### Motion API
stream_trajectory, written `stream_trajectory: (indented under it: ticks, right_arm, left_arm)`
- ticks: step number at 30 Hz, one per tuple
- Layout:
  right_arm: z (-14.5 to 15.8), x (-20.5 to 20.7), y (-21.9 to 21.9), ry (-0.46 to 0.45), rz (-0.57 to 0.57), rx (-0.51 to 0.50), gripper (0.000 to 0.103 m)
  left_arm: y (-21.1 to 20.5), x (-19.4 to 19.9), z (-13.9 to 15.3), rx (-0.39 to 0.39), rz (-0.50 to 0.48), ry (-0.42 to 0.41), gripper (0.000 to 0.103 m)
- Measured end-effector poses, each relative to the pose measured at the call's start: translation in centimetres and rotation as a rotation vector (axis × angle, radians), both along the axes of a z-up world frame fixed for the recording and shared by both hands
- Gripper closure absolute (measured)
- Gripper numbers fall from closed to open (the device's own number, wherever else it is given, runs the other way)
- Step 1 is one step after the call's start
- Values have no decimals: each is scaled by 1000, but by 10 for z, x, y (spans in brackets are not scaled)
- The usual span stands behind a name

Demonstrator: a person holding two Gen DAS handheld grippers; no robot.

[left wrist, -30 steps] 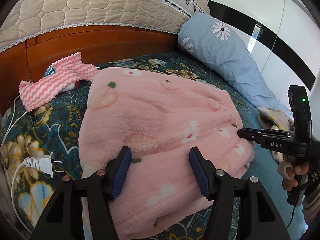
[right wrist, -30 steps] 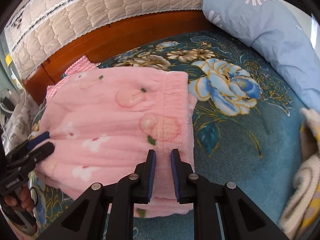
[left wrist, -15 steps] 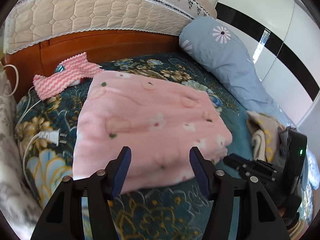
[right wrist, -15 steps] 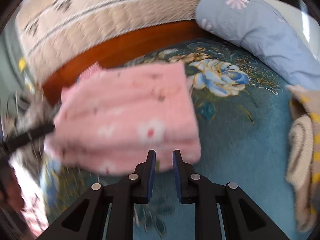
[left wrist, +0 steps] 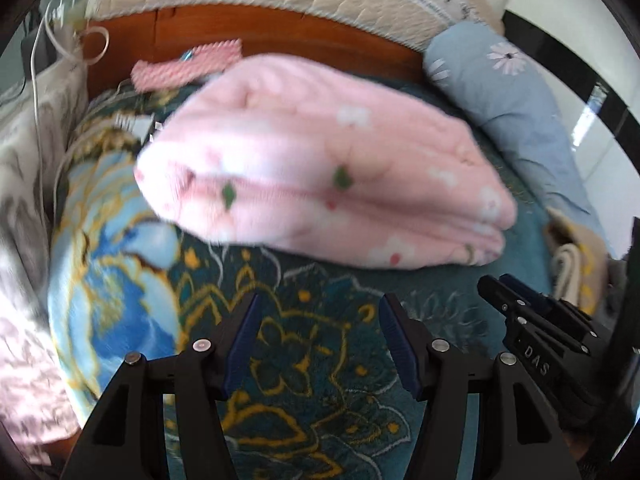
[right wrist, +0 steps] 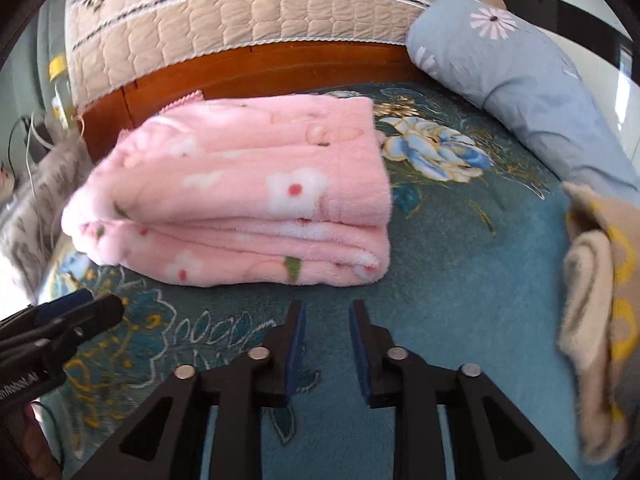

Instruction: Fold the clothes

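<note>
A pink fleece garment with white flowers (left wrist: 320, 168) lies folded in a thick stack on the floral bedspread; it also shows in the right wrist view (right wrist: 248, 200). My left gripper (left wrist: 318, 320) is open and empty, pulled back from the stack's near edge. My right gripper (right wrist: 326, 320) hangs in front of the stack with its jaws slightly apart and nothing between them. The right gripper shows at the lower right of the left wrist view (left wrist: 532, 320), the left gripper at the lower left of the right wrist view (right wrist: 68, 320).
A beige and yellow garment (right wrist: 600, 300) lies crumpled at the right. A blue daisy pillow (right wrist: 520, 80) leans at the back right. A pink zigzag cloth (left wrist: 188, 64) lies by the wooden headboard (right wrist: 240, 76). White cables (left wrist: 48, 40) hang at the left.
Both grippers have drawn back toward me from the pink garment, which now lies free as a folded stack. The right gripper's jaws have opened a little.
</note>
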State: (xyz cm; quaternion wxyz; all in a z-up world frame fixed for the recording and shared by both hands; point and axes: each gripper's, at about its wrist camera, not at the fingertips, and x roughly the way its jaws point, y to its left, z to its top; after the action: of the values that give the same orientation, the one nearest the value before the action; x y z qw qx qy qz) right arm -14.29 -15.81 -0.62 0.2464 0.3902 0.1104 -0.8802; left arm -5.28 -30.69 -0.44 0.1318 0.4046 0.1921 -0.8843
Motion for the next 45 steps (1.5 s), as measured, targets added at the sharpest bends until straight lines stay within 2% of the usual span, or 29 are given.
stream_trajectory:
  ticks: [1,3,6,11,21,45]
  right_arm:
    - [-6,0,-3,-4,18,6,63]
    - [-16,0,-8,-23,48,25,58]
    - [-15,1,-8,-13,55,23,53]
    - [-18,-2,-2,-42,58,-12,47]
    - [-19,0,-3,-47,66,-9,44]
    - [-17,6,-4,-54,63,-17,43]
  left_arm:
    - [1,-2,-4,-6,10,-10,41]
    - [5,-3,-6,-33,14,-10,40]
    - [12,-6,-8,-61,23,-10,35]
    - [32,-12,-12,-192,-1,-58,27]
    - [32,-5,-12,-188,53,-60,27]
    - [31,-5,-15,-159,50,-50,24]
